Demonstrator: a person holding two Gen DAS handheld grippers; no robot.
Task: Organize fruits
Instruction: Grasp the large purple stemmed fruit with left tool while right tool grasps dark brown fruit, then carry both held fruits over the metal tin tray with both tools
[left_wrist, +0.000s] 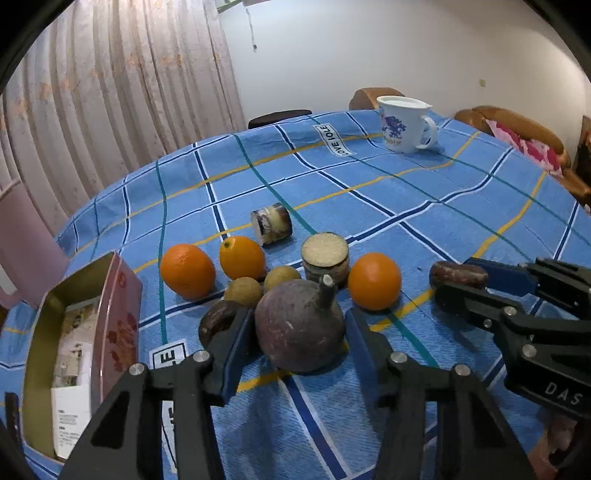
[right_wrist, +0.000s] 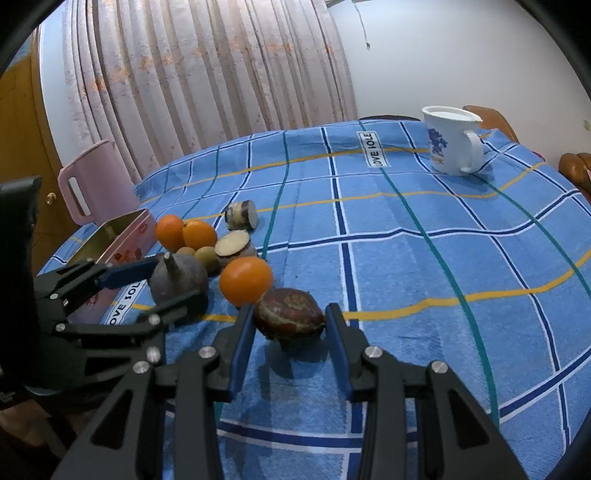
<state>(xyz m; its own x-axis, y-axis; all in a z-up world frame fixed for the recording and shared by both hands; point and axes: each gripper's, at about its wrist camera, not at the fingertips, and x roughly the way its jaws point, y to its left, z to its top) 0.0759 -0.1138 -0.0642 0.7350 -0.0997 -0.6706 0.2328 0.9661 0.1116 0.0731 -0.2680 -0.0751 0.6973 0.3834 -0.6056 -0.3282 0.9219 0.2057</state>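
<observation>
Sitting between the left gripper (left_wrist: 295, 332) pads: a purple fruit (left_wrist: 299, 328).

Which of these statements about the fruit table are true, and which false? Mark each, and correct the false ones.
1. Three oranges lie on the cloth. True.
2. The white mug lies on its side. False: it stands upright.
3. The right tool closes on a brown fruit. True.
4. The pink tin is closed. False: it is open.
5. The left tool brackets an orange. False: a purple stemmed fruit.
</observation>
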